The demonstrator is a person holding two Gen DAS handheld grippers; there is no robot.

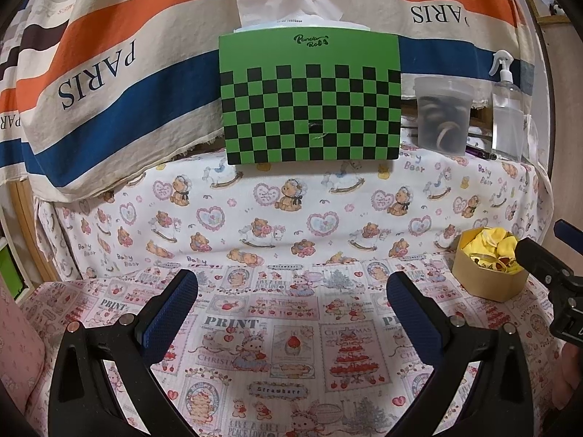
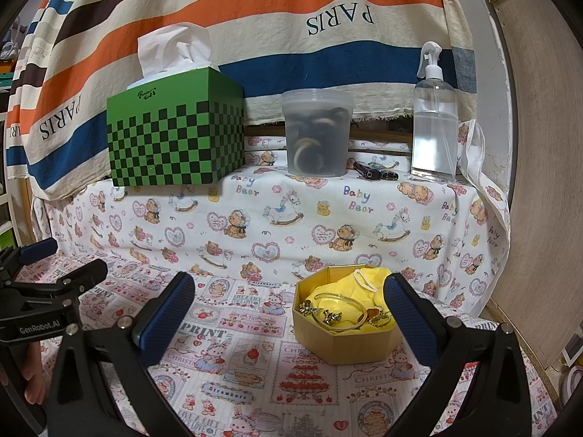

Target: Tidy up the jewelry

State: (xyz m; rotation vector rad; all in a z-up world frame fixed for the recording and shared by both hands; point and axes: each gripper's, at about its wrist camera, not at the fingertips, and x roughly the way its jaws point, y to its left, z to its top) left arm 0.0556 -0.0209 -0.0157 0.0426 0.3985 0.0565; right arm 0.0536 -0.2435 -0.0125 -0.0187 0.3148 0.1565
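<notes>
With both claws spread wide and holding nothing, I judge this to be either the very start of the job or its close, and the frames alone do not settle which. My right claw hovers low over the printed cloth on the counter, its right finger just beside the hexagonal jewelry box, which sits toward the right. My left claw hangs over bare cloth, well apart from that box, which shows at the right of its view.

Inside the box, on a crumpled yellow lining, lie a thin gold bangle, some small gold charms or earrings and a pale cord loop. No jewelry shows loose on the cloth. If pieces must be sorted or lifted out, the next move calls for the right claw to shift right until it is over the box, narrow a good deal, and pinch one slim item without snagging the lining; the left could steady the box wall.

Much is hard to read: the small pieces blur together, my right finger covers the box's right edge, and a lid is nowhere in sight. On the raised ledge behind stand a green checked tissue box, a cloudy tub with rings of some kind inside, and a spray bottle; I cannot tell whether the tub's contents are jewelry
</notes>
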